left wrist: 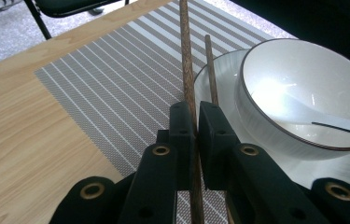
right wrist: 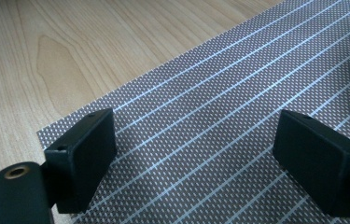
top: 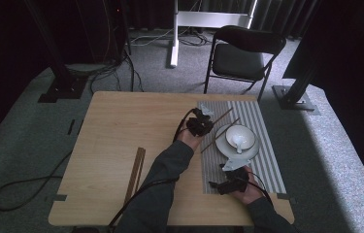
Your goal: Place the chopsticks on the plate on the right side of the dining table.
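Left hand-held gripper [left wrist: 195, 122] pinches 1 of 2 chopsticks [left wrist: 186, 56] beside 1 bowl [left wrist: 303, 84].

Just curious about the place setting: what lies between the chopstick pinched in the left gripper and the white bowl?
In the left gripper view, a second chopstick lies between the held chopstick and the bowl, along the plate's edge.

No text, label, brand, number or sign can be read anywhere in these frames (the striped placemat carries only plain pale lines, and the bowl only a thin dark rim line).
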### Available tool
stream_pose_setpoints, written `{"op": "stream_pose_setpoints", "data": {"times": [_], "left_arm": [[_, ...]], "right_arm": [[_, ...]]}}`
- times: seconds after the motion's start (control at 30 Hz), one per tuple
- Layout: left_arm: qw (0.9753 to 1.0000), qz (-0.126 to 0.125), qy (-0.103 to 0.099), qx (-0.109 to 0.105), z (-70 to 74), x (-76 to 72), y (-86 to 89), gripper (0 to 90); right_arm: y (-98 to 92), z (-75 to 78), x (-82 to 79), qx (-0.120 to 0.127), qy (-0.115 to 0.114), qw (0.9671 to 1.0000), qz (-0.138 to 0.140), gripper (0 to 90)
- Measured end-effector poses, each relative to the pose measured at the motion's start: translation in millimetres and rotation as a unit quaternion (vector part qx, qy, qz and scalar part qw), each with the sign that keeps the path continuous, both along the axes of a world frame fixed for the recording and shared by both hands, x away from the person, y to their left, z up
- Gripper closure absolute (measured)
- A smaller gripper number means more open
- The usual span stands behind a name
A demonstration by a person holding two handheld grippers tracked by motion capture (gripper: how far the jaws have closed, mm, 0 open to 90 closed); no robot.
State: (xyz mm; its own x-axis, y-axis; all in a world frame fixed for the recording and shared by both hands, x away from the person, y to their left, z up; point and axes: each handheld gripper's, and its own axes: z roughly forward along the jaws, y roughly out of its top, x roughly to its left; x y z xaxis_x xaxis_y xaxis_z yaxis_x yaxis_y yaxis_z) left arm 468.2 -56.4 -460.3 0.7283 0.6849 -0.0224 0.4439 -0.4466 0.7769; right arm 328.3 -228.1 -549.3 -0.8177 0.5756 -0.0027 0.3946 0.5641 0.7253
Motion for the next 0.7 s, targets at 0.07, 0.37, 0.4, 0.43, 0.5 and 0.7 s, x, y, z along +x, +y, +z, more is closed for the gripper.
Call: {"op": "stream_pose_setpoints", "data": {"times": [0.07, 0.37, 0.4, 0.43, 0.5, 0.7], "left_arm": [[1.0000, -0.003, 0.002, -0.002, -2.3, 1.2, -2.5, 84.4], [0.9998, -0.005, 0.017, 0.002, -15.8, 5.3, -11.6, 84.3], [0.9998, -0.005, 0.019, 0.002, -18.0, 5.2, -13.2, 84.3], [0.9998, -0.006, 0.020, 0.005, -19.8, 5.5, -14.2, 84.3], [0.9996, -0.007, 0.025, 0.006, -23.6, 5.6, -16.6, 84.3], [0.9993, -0.008, 0.035, 0.011, -31.9, 7.8, -21.1, 84.3]], "right_arm": [[-0.1, 0.0, 0.1, 0.000, -0.001, 1.0000, 0.000, 12.6], [-0.1, 0.0, 0.1, -0.001, -0.001, 1.0000, 0.000, 12.6], [-0.1, 0.0, 0.1, -0.001, -0.001, 1.0000, 0.000, 12.6], [-0.1, 0.0, 0.1, -0.001, -0.001, 1.0000, 0.000, 12.6], [-0.1, 0.0, 0.1, -0.001, -0.001, 1.0000, 0.000, 12.6], [-0.1, 0.0, 0.0, -0.001, -0.001, 1.0000, 0.000, 12.6]]}}
